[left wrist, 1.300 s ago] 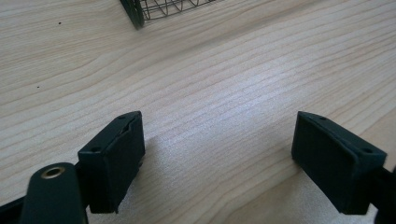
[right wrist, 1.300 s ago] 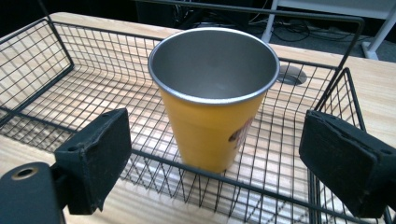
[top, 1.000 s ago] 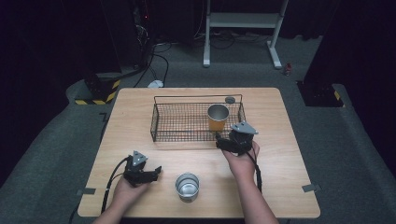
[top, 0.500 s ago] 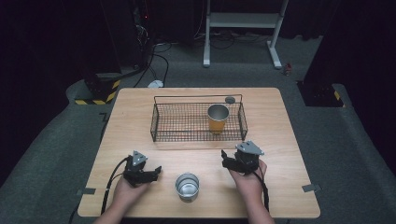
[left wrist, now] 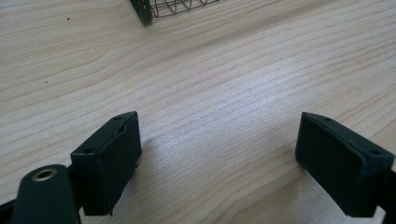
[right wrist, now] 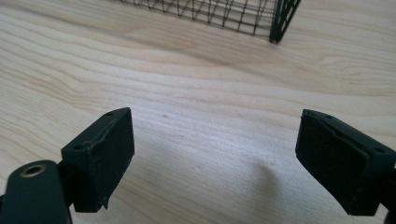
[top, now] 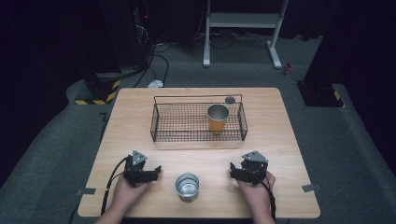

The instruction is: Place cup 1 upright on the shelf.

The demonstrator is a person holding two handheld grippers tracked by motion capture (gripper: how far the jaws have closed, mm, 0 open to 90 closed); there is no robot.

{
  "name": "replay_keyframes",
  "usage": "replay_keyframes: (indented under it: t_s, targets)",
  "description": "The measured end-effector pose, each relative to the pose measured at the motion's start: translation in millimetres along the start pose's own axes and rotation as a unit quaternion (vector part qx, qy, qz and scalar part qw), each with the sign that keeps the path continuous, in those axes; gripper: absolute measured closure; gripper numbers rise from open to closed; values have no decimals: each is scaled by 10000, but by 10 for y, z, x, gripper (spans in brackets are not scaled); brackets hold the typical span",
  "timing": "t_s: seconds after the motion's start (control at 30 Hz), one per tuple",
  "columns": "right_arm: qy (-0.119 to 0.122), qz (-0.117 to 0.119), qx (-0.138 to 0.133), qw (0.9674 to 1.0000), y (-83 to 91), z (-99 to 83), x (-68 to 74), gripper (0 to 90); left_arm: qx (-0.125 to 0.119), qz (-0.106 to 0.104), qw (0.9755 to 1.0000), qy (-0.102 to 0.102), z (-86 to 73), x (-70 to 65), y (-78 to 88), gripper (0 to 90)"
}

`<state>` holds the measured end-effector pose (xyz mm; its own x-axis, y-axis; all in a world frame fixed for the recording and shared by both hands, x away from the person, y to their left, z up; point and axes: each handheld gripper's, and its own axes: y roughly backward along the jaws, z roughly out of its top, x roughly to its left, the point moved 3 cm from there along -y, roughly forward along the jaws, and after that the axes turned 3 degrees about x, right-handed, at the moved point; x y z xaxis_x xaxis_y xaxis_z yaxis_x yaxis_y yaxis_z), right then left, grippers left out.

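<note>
A pale wooden table (top: 140, 116) stands on grey carpet in a dark room, a black wire basket (top: 187, 123) at its twelve o'clock holding an orange-sided metal cup (top: 217, 117). At seven o'clock the left gripper (top: 156, 171) rests low over the wood, jaws wide and empty, freshly parted. A steel cup (top: 187, 186) stands at six o'clock, just at that gripper's three o'clock. At five o'clock the right gripper (top: 232, 169) sits level, jaws wide, holding nothing, the cup at its nine o'clock.

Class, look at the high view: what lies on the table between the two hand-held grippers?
A steel cup, standing upright between the left hand-held gripper and the right hand-held gripper.
</note>
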<state>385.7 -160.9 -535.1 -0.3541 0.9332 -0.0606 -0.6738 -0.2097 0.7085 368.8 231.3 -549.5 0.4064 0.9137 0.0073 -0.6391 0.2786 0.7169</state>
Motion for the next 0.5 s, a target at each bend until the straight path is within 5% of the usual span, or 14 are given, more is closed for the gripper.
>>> replay_keyframes:
  t_s: [0.5]
  targets:
    - [-60, 52, 201, 9998, -53, -100, -53, 133, 102, 141, 9998, 120, -5, 11, 1, 86]
